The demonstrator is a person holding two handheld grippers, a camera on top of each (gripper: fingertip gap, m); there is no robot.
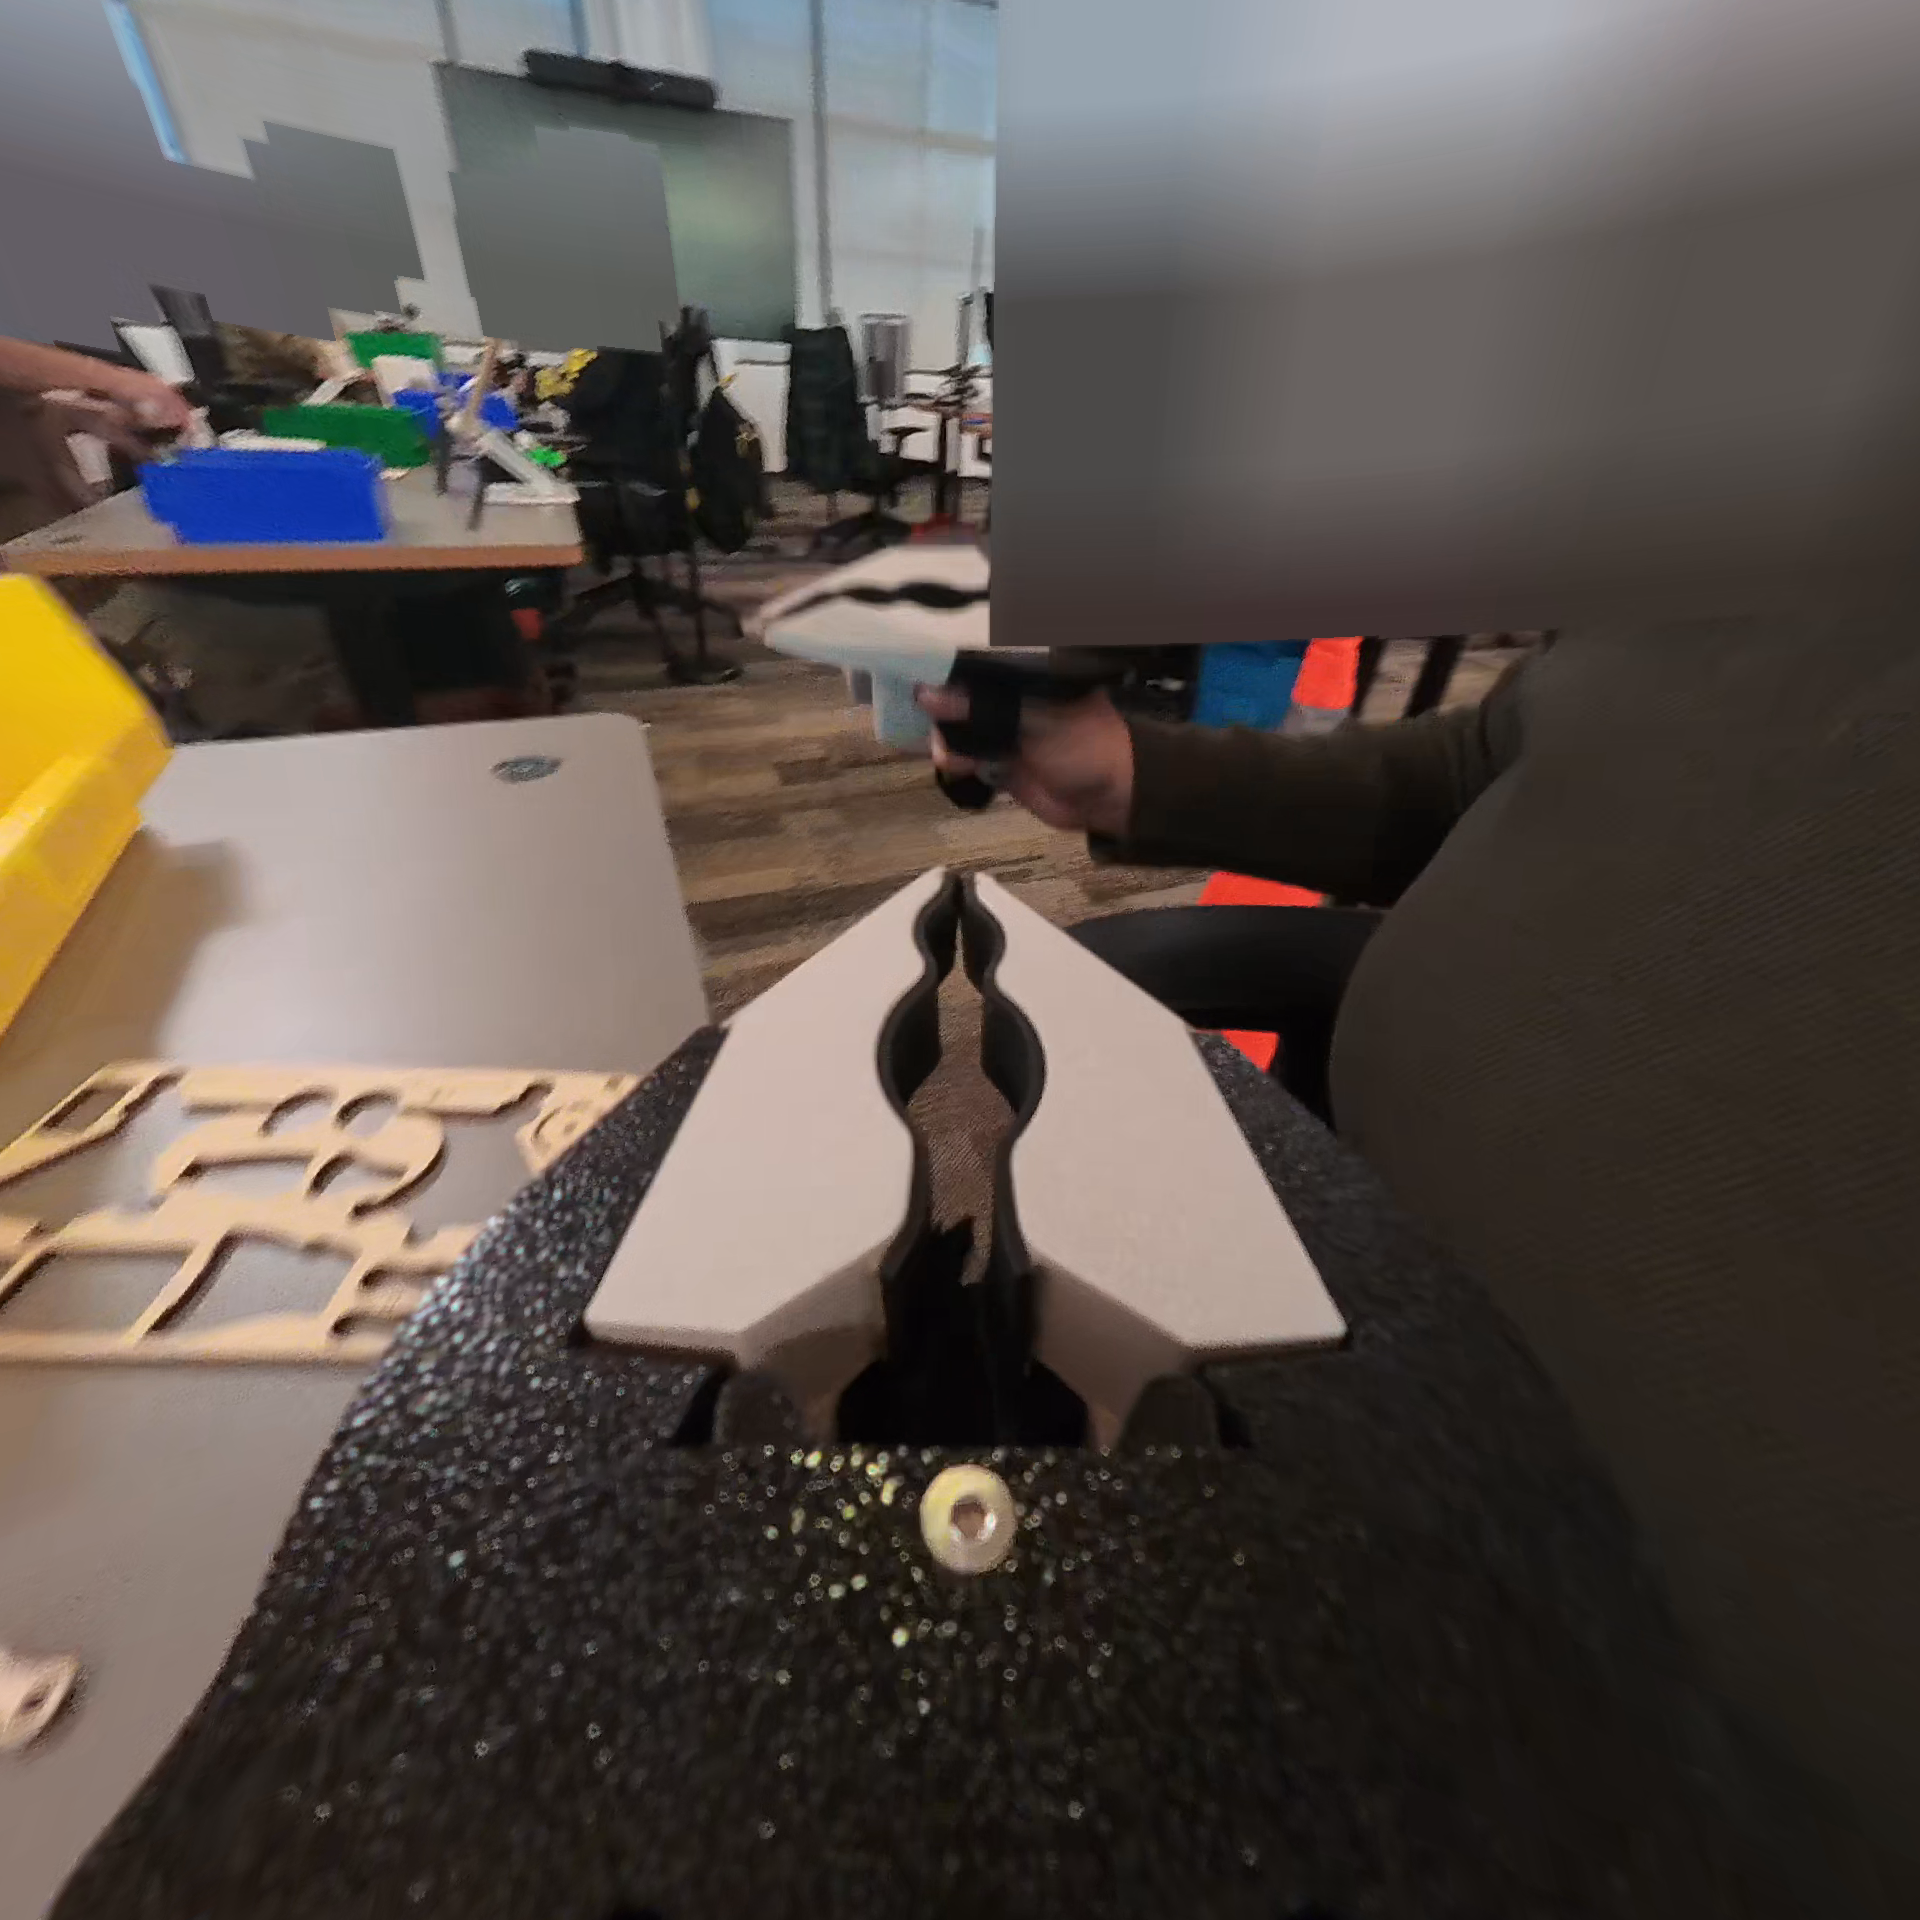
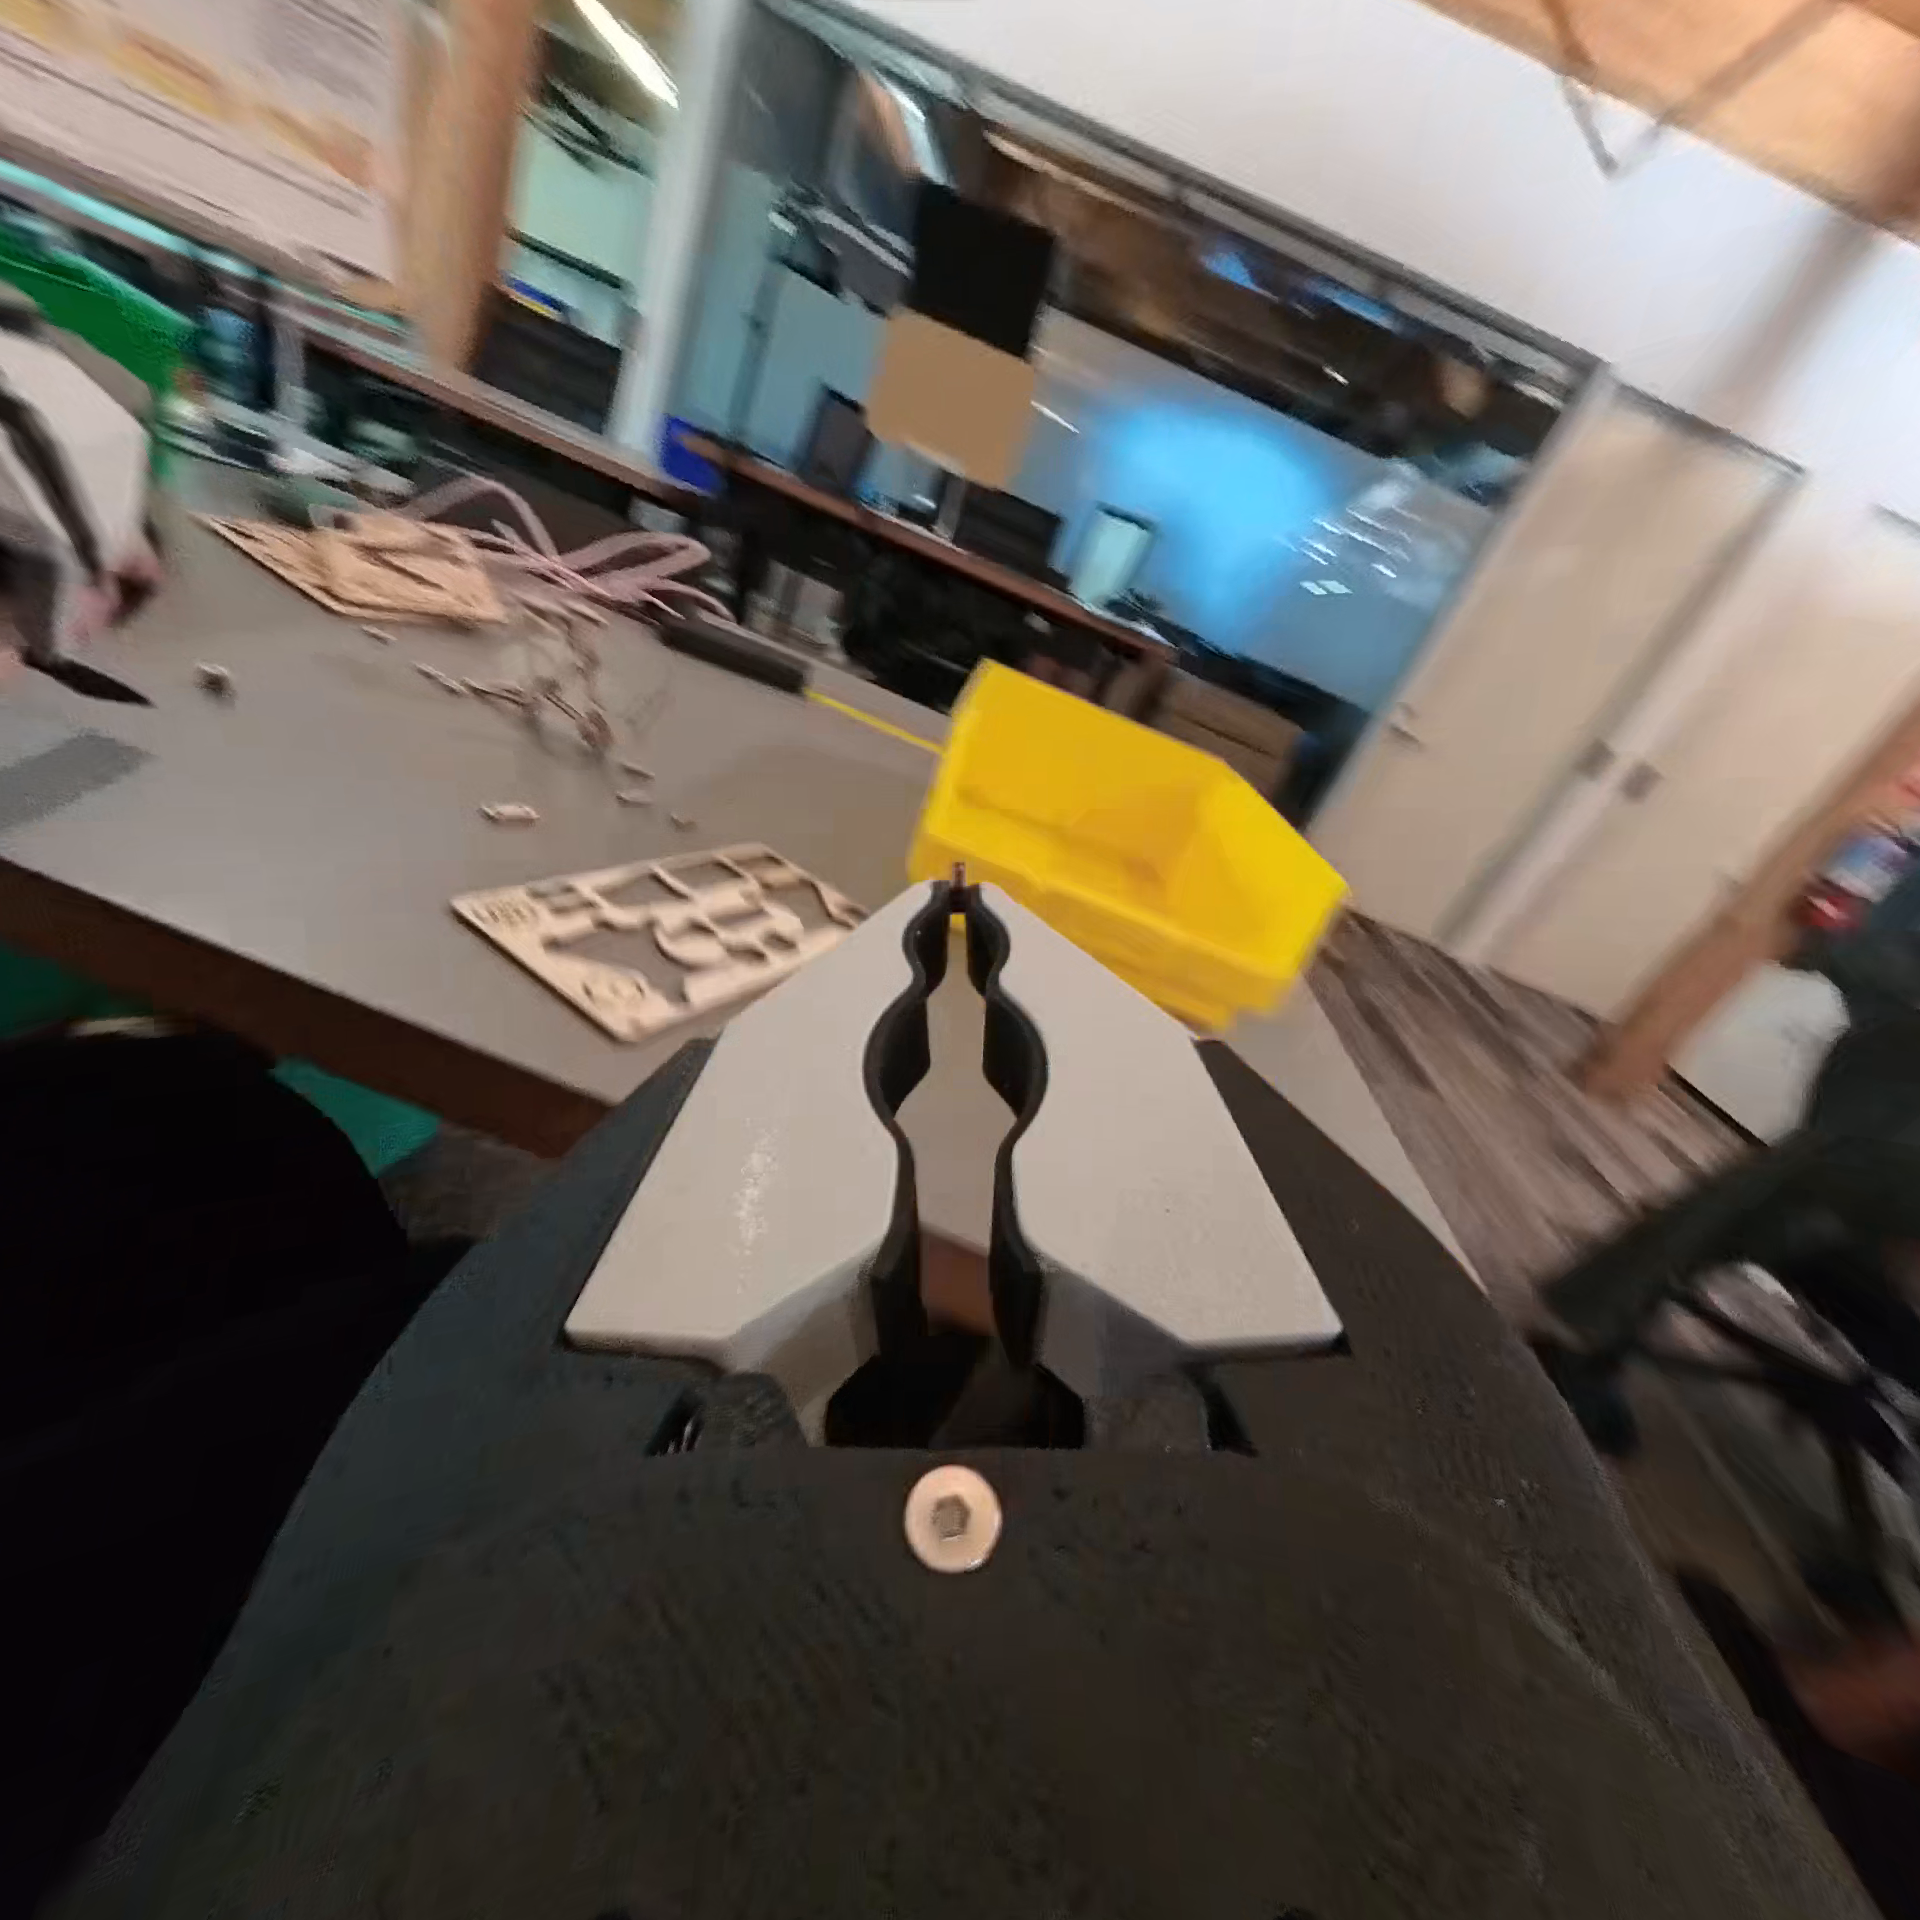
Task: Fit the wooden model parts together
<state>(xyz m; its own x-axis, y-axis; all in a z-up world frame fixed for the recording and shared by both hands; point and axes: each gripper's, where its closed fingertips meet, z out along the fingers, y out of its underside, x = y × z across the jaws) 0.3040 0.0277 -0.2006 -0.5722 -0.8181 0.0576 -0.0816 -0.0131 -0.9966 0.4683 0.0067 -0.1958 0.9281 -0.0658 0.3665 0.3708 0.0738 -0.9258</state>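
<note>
A wooden sheet with cut-out part shapes [image 1: 260,1195] lies flat on the grey table [image 1: 416,883], left of my left gripper [image 1: 958,883]. The left gripper is shut and empty, held past the table's right edge over the floor. A small loose wooden piece [image 1: 31,1694] lies at the lower left. My right gripper [image 2: 958,894] is shut, in the air near the table corner; a tiny dark speck shows at its tips, too small to identify. The same sheet [image 2: 665,935] lies ahead-left of it. The right gripper [image 1: 758,621] also shows in the left wrist view, held by a hand.
A yellow bin [image 2: 1122,862] stands on the table beyond the sheet; it also shows in the left wrist view [image 1: 52,779]. More wooden sheets [image 2: 364,571] and small loose pieces [image 2: 509,810] lie farther back. A person sits to the right [image 1: 1558,1039]. Chairs and other tables stand around. The grippers' ends are close to 15 cm from one another. Between my left fingertips and the small loose wooden piece [image 1: 31,1694] there is roughly 20 cm. Look for it in the right wrist view [image 2: 489,814] too.
</note>
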